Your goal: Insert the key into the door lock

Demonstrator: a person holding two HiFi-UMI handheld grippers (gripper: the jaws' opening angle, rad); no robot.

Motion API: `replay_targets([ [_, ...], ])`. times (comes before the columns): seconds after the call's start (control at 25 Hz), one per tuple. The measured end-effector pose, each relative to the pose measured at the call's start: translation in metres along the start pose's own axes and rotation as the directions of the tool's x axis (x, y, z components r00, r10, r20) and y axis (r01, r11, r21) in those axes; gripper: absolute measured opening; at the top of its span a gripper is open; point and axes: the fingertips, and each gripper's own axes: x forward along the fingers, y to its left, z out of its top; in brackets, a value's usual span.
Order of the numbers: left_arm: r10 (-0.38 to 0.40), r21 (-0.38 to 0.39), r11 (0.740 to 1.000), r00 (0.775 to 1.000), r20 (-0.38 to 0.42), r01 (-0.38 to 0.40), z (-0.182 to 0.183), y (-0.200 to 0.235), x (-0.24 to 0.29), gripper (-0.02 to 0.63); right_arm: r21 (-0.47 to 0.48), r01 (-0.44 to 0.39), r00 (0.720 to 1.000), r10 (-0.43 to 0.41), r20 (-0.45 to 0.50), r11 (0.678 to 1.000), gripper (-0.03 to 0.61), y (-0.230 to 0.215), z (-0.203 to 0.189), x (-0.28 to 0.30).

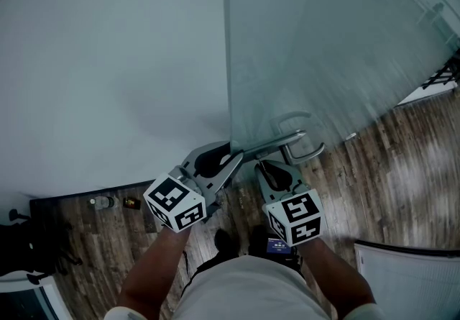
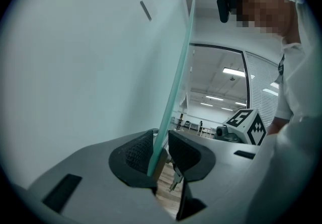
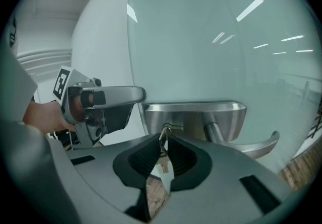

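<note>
Pinching the key between jaws drawn nearly together, the right gripper has the key's upper end at the keyhole of the lock, left of the lever handle. The left gripper sets narrow jaws astride the glass door edge. Bare wooden floor lies to the right.

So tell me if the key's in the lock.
Cannot tell: the small silver key, held in the right gripper, reaches the keyhole in the steel lock plate; depth hidden.
</note>
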Motion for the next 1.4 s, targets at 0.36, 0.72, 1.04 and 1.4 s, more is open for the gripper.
replay_targets([
  [0.36,0.037,0.001,0.999,0.999,0.011,-0.037,0.005,0.000,0.000,0.103,0.013,-0.006,0.999,0.005,0.051,1.000,0.092,-0.004,0.007,-0.007],
  [0.72,0.058,-0.002,0.998,0.998,0.037,-0.057,0.008,0.002,-0.006,0.109,0.019,-0.026,0.995,0.024,0.100,0.999,0.094,-0.006,0.011,-0.012],
  [1.04,0.078,-0.022,0.997,0.996,0.052,-0.077,0.012,0.003,-0.018,0.109,0.016,-0.008,0.994,0.006,0.113,1.000,0.094,-0.007,0.016,-0.019],
  [1.4,0.071,-0.032,0.997,0.996,0.056,-0.069,0.011,-0.008,-0.024,0.109,0.003,-0.011,0.993,0.011,0.122,1.000,0.094,-0.005,0.015,-0.029],
])
